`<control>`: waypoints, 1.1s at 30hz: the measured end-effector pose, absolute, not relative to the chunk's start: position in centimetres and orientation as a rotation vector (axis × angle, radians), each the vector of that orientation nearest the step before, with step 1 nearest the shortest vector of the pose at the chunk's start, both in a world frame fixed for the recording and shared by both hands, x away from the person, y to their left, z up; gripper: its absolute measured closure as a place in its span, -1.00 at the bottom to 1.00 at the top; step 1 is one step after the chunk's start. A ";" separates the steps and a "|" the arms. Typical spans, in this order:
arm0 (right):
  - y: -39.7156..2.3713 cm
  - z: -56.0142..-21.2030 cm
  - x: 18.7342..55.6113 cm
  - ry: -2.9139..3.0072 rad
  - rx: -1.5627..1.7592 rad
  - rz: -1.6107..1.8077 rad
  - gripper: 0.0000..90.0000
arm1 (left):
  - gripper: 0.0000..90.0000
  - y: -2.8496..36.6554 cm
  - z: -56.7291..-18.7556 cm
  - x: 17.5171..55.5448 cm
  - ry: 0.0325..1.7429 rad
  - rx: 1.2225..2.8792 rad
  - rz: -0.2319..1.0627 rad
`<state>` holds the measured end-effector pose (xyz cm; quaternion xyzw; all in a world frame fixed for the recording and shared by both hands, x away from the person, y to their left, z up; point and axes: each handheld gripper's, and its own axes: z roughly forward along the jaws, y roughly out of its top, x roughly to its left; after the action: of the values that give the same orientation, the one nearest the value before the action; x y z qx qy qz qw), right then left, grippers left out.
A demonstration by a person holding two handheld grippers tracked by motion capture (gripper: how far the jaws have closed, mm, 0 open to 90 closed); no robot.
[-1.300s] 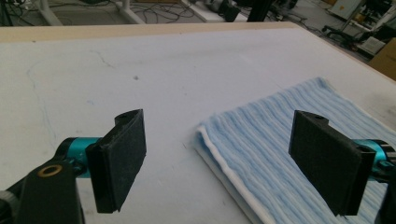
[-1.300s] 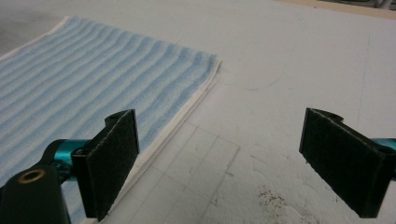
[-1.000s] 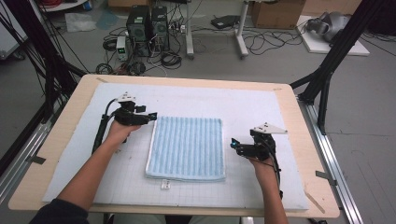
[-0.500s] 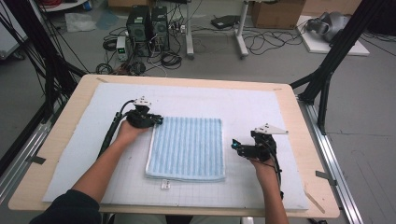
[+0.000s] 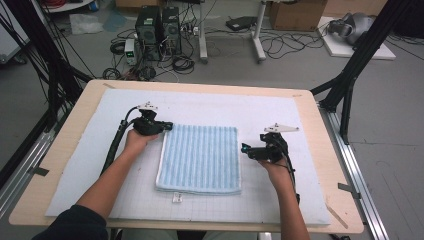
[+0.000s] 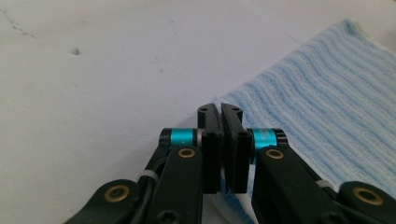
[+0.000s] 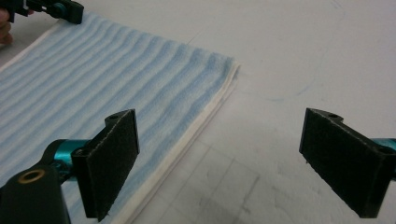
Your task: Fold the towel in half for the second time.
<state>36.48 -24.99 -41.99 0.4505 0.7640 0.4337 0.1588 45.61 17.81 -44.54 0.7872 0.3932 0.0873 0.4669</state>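
Centrally on the counter point(image 5: 75, 150) lies the folded blue towel point(image 5: 200, 157). At its upper-left corner the left gripper point(image 5: 167, 126) has just closed, pinching the towel's edge. Just right of the towel, the right gripper point(image 5: 245, 148) stands wide open, holding nothing.

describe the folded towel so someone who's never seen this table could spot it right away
On the wooden table lies a white mat, and at its middle sits the towel, folded into a flat rectangle between the left gripper and the right gripper. It is the one soft thing there: pale blue, ribbed in stripes, with a white edge.
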 end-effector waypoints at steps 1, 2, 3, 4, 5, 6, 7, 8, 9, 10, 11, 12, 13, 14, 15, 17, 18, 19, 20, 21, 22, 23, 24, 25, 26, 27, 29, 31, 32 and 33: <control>-24.8 -41.9 36.9 2.191 1.283 1.240 -0.75 | 0.92 17.8 -44.5 45.6 0.965 1.931 0.215; -24.8 -41.9 37.2 2.197 1.278 1.251 -0.75 | 0.92 17.9 -44.5 45.5 0.968 1.928 0.213; -24.6 -41.8 37.9 2.206 1.275 1.255 -0.75 | 0.92 17.9 -44.6 45.5 0.968 1.923 0.212; -24.4 -41.7 38.4 2.219 1.270 1.240 -0.75 | 0.92 18.0 -44.7 45.5 0.971 1.922 0.208; -24.2 -41.7 38.9 2.237 1.267 1.228 -0.75 | 0.92 18.0 -44.7 45.5 0.977 1.916 0.207; -24.1 -41.7 39.5 2.250 1.266 1.218 -0.75 | 0.92 18.0 -44.7 45.5 0.975 1.916 0.205; -23.9 -41.8 40.2 2.264 1.272 1.201 -0.75 | 0.92 18.1 -44.7 45.5 0.978 1.910 0.201; -23.8 -41.8 40.7 2.271 1.273 1.201 -0.75 | 0.92 18.2 -44.7 45.5 0.978 1.908 0.199; -23.7 -41.9 41.1 2.278 1.289 1.205 -0.75 | 0.92 18.2 -44.7 45.5 0.976 1.911 0.198; -23.7 -42.0 41.7 2.289 1.284 1.200 -0.75 | 0.92 18.2 -44.7 45.5 0.975 1.908 0.198; -23.5 -42.1 42.2 2.297 1.285 1.181 -0.75 | 0.92 18.2 -44.7 45.5 0.974 1.907 0.195; -23.3 -42.2 42.6 2.305 1.293 1.166 -0.75 | 0.92 18.3 -44.8 45.5 0.977 1.902 0.193; -23.1 -42.3 43.0 2.317 1.295 1.156 -0.75 | 0.92 18.3 -44.8 45.5 0.981 1.900 0.191; -22.8 -42.3 43.4 2.331 1.288 1.147 -0.75 | 0.92 18.3 -44.9 45.6 0.980 1.902 0.189; -22.5 -42.4 43.8 2.340 1.282 1.138 -0.75 | 0.92 18.3 -44.9 45.6 0.982 1.902 0.186; -21.9 -42.6 44.5 2.354 1.282 1.119 -0.74 | 0.92 18.3 -45.0 45.6 0.983 1.902 0.186; -21.7 -42.7 44.8 2.356 1.293 1.119 -0.65 | 0.92 18.3 -45.0 45.6 0.983 1.903 0.185; -21.5 -42.8 45.1 2.362 1.290 1.127 -0.57 | 0.92 18.3 -45.0 45.6 0.984 1.901 0.184; -21.3 -43.0 45.4 2.363 1.279 1.131 -0.55 | 0.92 18.3 -45.0 45.6 0.985 1.902 0.184; -21.1 -43.1 45.6 2.369 1.284 1.121 -0.54 | 0.92 18.3 -45.0 45.6 0.984 1.902 0.183; -20.9 -43.2 45.8 2.375 1.289 1.105 -0.42 | 0.92 18.3 -45.0 45.6 0.984 1.903 0.183; -20.6 -43.3 46.0 2.389 1.280 1.101 -0.28 | 0.92 18.3 -45.0 45.6 0.985 1.902 0.184; -20.4 -43.5 46.1 2.395 1.277 1.101 -0.24 | 0.92 18.4 -45.0 45.6 0.985 1.903 0.181; -20.2 -43.7 46.3 2.401 1.272 1.087 -0.18 | 0.92 18.4 -45.1 45.7 0.987 1.902 0.180; -19.9 -43.9 46.4 2.410 1.269 1.078 -0.07 | 0.92 18.4 -45.1 45.7 0.990 1.900 0.178; -19.7 -44.0 46.4 2.419 1.269 1.066 0.01 | 0.92 18.4 -45.2 45.7 0.990 1.904 0.178; -19.5 -44.0 46.4 2.407 1.245 1.042 0.51 | 0.92 18.4 -45.2 45.8 0.997 1.898 0.179; -19.4 -43.8 46.3 2.432 1.212 1.031 0.86 | 0.92 18.5 -45.0 45.9 0.993 1.880 0.199; -19.3 -43.7 46.3 2.426 1.181 1.022 0.89 | 0.92 18.6 -44.7 46.0 0.992 1.866 0.210; -19.2 -43.5 46.3 2.406 1.168 1.010 0.90 | 0.92 18.7 -44.4 46.1 0.991 1.849 0.214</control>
<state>46.32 -19.21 -43.52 0.4046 0.8332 0.3497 0.1410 46.11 18.69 -44.44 0.7626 0.4085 0.0884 0.4937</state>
